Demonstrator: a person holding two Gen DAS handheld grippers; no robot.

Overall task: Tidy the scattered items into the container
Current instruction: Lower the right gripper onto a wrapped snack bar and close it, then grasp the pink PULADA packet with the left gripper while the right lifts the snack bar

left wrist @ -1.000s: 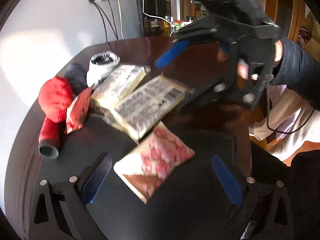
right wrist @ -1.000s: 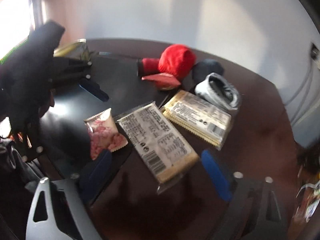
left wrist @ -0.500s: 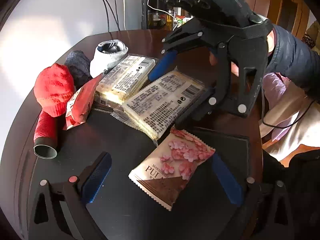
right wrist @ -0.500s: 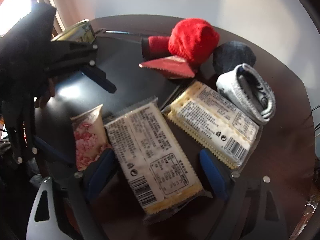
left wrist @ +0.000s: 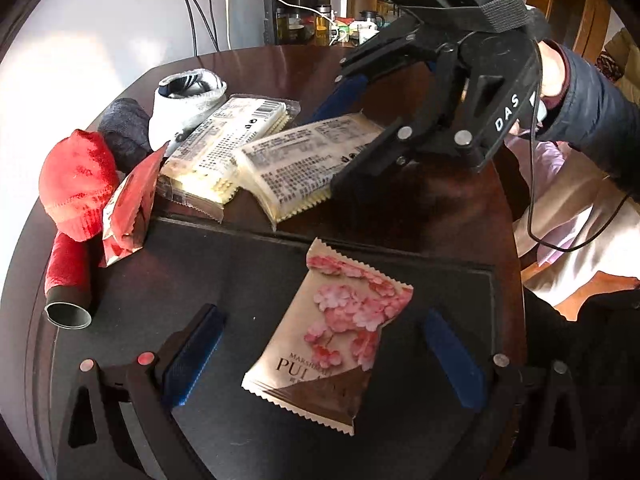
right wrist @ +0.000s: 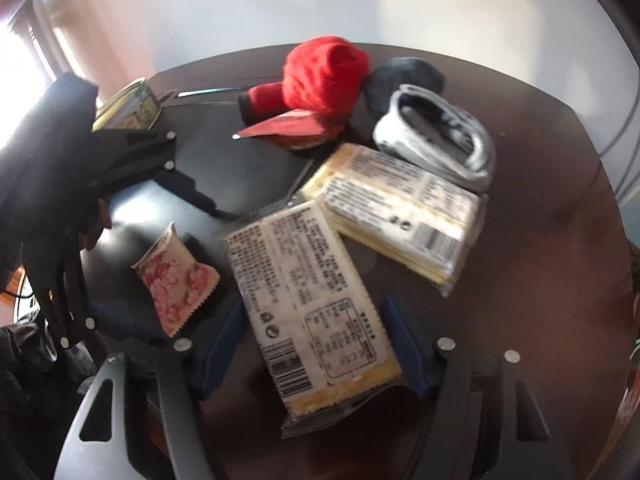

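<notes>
Counter (left wrist: 460,216), round and dark brown, carries everything here. On it lies a shallow black tray (left wrist: 200,264), the container, with the pink-flowered marshmallow packet (left wrist: 332,340) flat inside it. The left hand-held gripper (left wrist: 320,356) hangs over the tray with its blue fingers spread wide to either side of that packet, gripping nothing.

Beyond the tray's far edge two clear-wrapped cracker packs lie on the bare wood, side by side and overlapping a little. The right hand-held gripper (right wrist: 310,340) is open around the end of the nearer cracker pack (right wrist: 308,300), its blue pads close along both long sides; whether they press on the wrapper I cannot tell. The farther cracker pack (right wrist: 400,224) touches a rolled white-and-grey sock (right wrist: 440,140).

A red sock roll (left wrist: 76,176) leans over the tray's left rim, with a dark grey sock roll (left wrist: 124,128) just behind it. A small red snack packet (left wrist: 128,208) rests against the red sock, partly over the tray's edge. In the right wrist view a tin can (right wrist: 128,108) stands at the tray's far corner.
</notes>
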